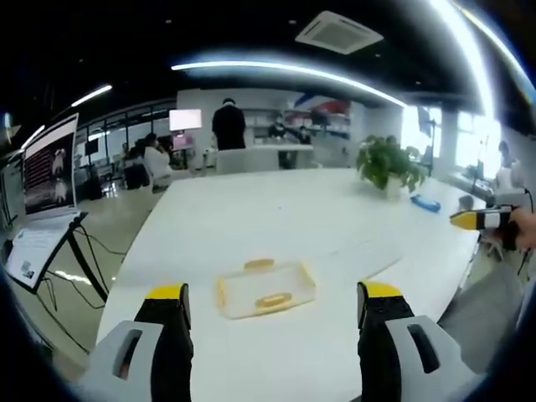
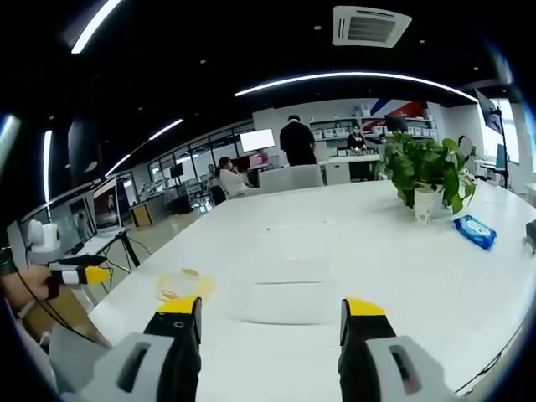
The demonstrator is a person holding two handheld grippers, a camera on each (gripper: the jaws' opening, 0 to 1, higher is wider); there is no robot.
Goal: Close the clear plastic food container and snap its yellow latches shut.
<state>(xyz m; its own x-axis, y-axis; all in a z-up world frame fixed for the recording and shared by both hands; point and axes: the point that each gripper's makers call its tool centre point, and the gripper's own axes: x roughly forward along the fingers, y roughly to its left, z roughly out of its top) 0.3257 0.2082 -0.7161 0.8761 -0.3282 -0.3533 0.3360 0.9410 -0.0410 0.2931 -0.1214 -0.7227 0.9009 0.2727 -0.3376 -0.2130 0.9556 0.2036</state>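
one clear container point(image 1: 265, 289) lies flat on the white table point(image 1: 276, 218), long axis across the left gripper view, two yellow latches visible; both grippers point(image 1: 274, 303) point(image 2: 270, 321) hover with jaws spread

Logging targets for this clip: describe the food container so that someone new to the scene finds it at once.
Start at the long white table and look to its near end, just ahead of the left gripper. There lies a shallow clear plastic container with yellow latches. The potted plant and blue packet sit far off, and neither is clear.
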